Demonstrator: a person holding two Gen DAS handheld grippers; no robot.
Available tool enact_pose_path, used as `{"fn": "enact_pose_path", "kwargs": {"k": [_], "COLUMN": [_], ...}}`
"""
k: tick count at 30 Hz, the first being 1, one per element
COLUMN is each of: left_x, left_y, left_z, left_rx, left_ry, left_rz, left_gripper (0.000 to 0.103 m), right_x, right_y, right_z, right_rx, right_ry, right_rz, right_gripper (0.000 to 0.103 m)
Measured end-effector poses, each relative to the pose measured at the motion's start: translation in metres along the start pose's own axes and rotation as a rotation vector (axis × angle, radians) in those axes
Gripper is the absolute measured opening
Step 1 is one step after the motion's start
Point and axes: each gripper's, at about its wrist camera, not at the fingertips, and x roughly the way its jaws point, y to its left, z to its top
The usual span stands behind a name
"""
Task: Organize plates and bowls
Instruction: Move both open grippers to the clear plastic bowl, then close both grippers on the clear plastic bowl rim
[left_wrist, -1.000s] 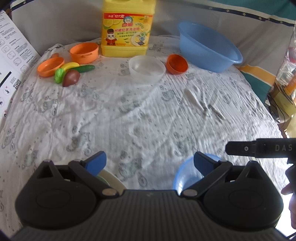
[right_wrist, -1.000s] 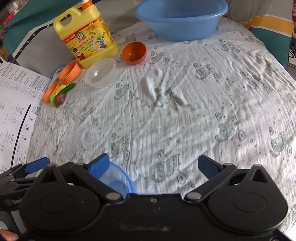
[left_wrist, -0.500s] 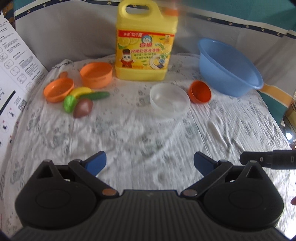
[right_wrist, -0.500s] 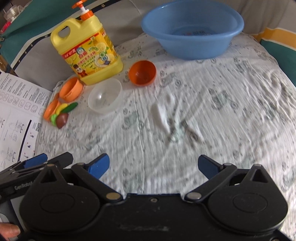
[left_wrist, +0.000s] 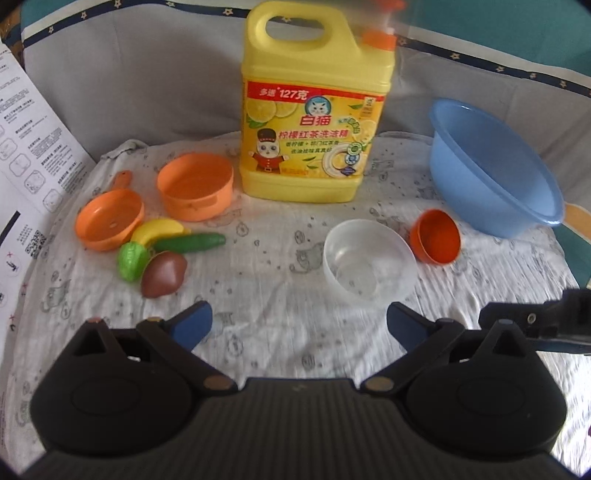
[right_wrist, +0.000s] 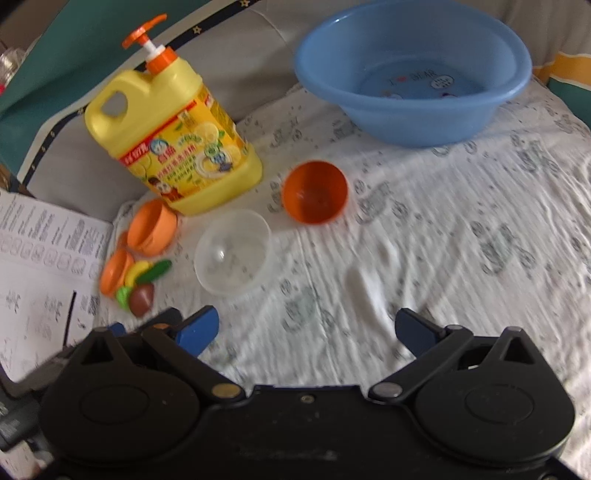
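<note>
A clear plastic bowl (left_wrist: 369, 260) stands upright on the cloth, just beyond my left gripper (left_wrist: 299, 325), which is open and empty. A small orange bowl (left_wrist: 437, 236) lies tilted to its right. In the right wrist view the clear bowl (right_wrist: 233, 253) is ahead left and the orange bowl (right_wrist: 314, 192) ahead of my right gripper (right_wrist: 308, 330), which is open and empty. A large blue basin (right_wrist: 413, 70) sits at the back right; it also shows in the left wrist view (left_wrist: 491, 173).
A yellow detergent jug (left_wrist: 314, 110) stands at the back. An orange cup (left_wrist: 195, 186), an orange toy pan (left_wrist: 109, 218) and toy fruit and vegetables (left_wrist: 162, 254) lie at the left. A printed sheet (left_wrist: 26, 155) lies at the far left edge.
Both grippers have moved forward towards the bowls, which now look larger and nearer. A small blue bowl and a pale plate seen between the fingers one second ago have dropped out of view.
</note>
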Motion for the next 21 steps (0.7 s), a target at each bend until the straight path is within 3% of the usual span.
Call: {"fn": "enact_pose_path", "kwargs": {"k": [10, 12, 14, 16, 21], "left_x": [0.042, 0.05, 0.058, 0.064, 0.074], "left_y": [-0.013, -0.014, -0.015, -0.014, -0.012], "left_z": [0.014, 0.016, 0.017, 0.019, 0.022], "left_rx": [0.005, 0.008, 0.013, 0.012, 0.01], "left_ry": [0.033, 0.042, 0.053, 0.064, 0.077], "left_rz": [-0.002, -0.003, -0.006, -0.017, -0.047], "left_gripper": [0.098, 0.091, 0.085, 0.079, 0.059], "right_x": [0.035, 0.043, 0.051, 0.061, 0.08], "right_y": [0.016, 0.018, 0.02, 0.023, 0.034], "right_z": [0.028, 0.033, 0.037, 0.041, 0.048], "right_rx": [0.015, 0.009, 0.01, 0.012, -0.023], "right_ry": [-0.005, -0.001, 0.011, 0.022, 0.029], "right_rz": [0.008, 0.007, 0.007, 0.015, 0.018], "right_gripper": [0.071, 0.068, 0.052, 0.043, 0.031]}}
